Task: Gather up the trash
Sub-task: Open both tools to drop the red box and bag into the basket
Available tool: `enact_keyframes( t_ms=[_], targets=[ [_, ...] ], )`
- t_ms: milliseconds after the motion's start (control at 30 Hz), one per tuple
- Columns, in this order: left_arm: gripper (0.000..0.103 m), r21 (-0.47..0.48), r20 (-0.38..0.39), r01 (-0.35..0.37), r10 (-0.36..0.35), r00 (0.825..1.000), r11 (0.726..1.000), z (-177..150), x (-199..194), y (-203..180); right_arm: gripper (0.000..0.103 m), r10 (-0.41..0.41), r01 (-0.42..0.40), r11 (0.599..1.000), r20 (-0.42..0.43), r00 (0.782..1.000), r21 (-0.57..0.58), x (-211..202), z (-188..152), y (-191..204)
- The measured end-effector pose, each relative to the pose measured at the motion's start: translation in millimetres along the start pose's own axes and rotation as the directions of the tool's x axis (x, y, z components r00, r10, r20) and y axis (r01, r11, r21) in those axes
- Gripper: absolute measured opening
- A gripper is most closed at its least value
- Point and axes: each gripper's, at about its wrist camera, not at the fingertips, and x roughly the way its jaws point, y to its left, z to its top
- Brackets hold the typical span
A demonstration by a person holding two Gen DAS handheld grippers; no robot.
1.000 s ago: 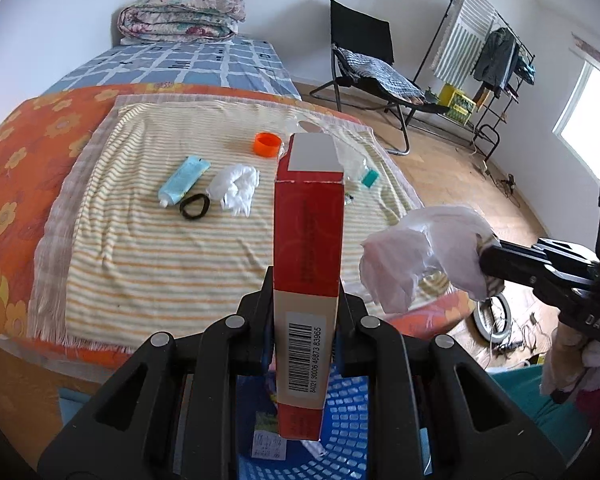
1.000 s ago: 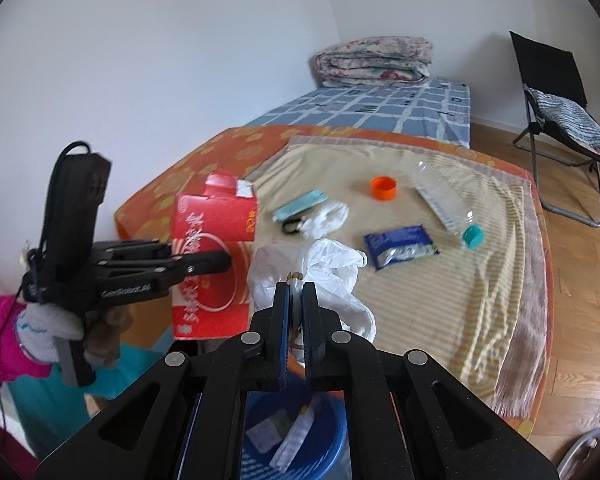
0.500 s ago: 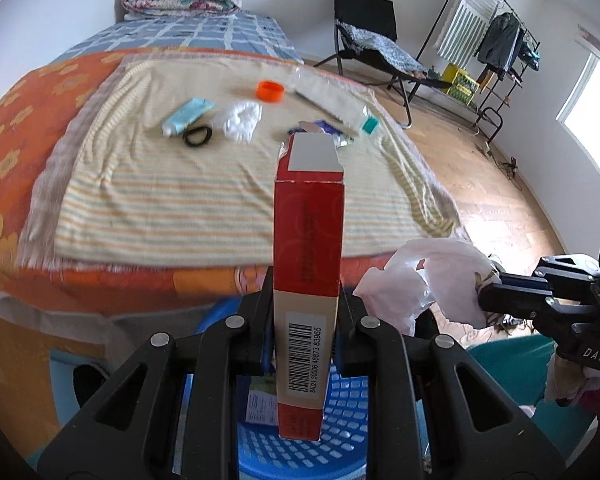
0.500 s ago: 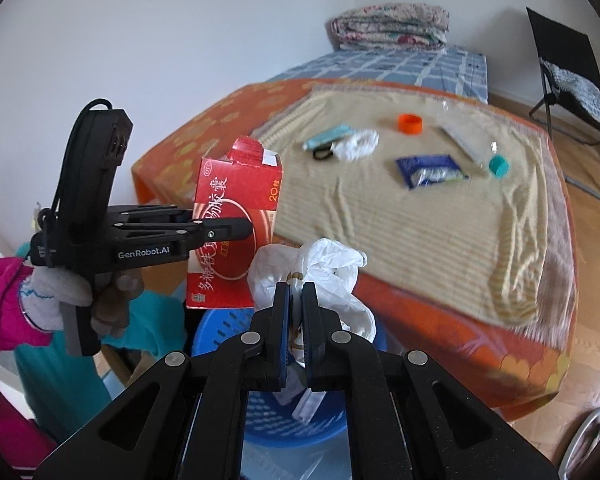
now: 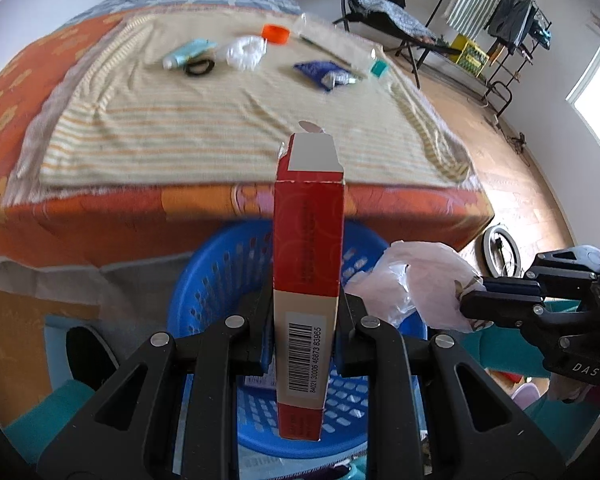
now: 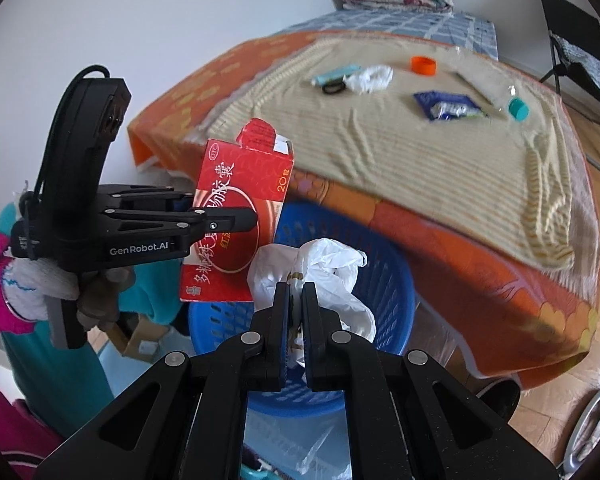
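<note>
A: Left gripper state?
B: Clamped on the red carton, held upright, barcode side toward the camera. Open top flap points to 12 o'clock. Carton hangs over the blue basket.
A: Right gripper?
B: Fingers pressed together, pinching a crumpled white plastic bag. Bag is over the basket too, at 3 o'clock of the carton in the left wrist view.
A: Are the carton and the bag touching?
B: Can't tell. In the right wrist view the carton sits at 10 o'clock of the bag, edges overlapping.
A: What's on the bed?
B: Orange cap, light blue tube, black hair tie, white wad, dark blue packet, clear bottle with a teal cap. All on the striped cloth toward 12 o'clock, well apart from the basket.
A: What's in the basket?
B: Some paper scraps at the bottom, blurred.
</note>
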Motion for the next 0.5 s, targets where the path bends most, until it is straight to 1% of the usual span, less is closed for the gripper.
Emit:
enact_keyframes(
  t_ms=[167,333,400,500],
  targets=[
    [0.022,0.010,-0.027,-0.006,0.006,1.000,1.000,-8,5,-3,0.005,0.001,-0.001,1.000,-0.031,1.000,0.008,9,-3,1],
    [0.022,0.001,-0.042,-0.003,0.003,0.999,1.000,-10,7,-2,0.006,0.000,0.001,1.000,-0.041,0.999,0.023,13,-3,-1],
    [0.025,0.002,-0.045,-0.003,0.003,0.999,1.000,-9,8,-2,0.006,0.001,0.000,0.999,-0.044,0.999,0.033,14,-3,-2],
    [0.036,0.007,-0.042,-0.006,0.006,0.999,1.000,-9,8,-4,0.007,0.001,0.001,0.999,-0.050,0.999,0.039,14,-2,-2]
  ],
)
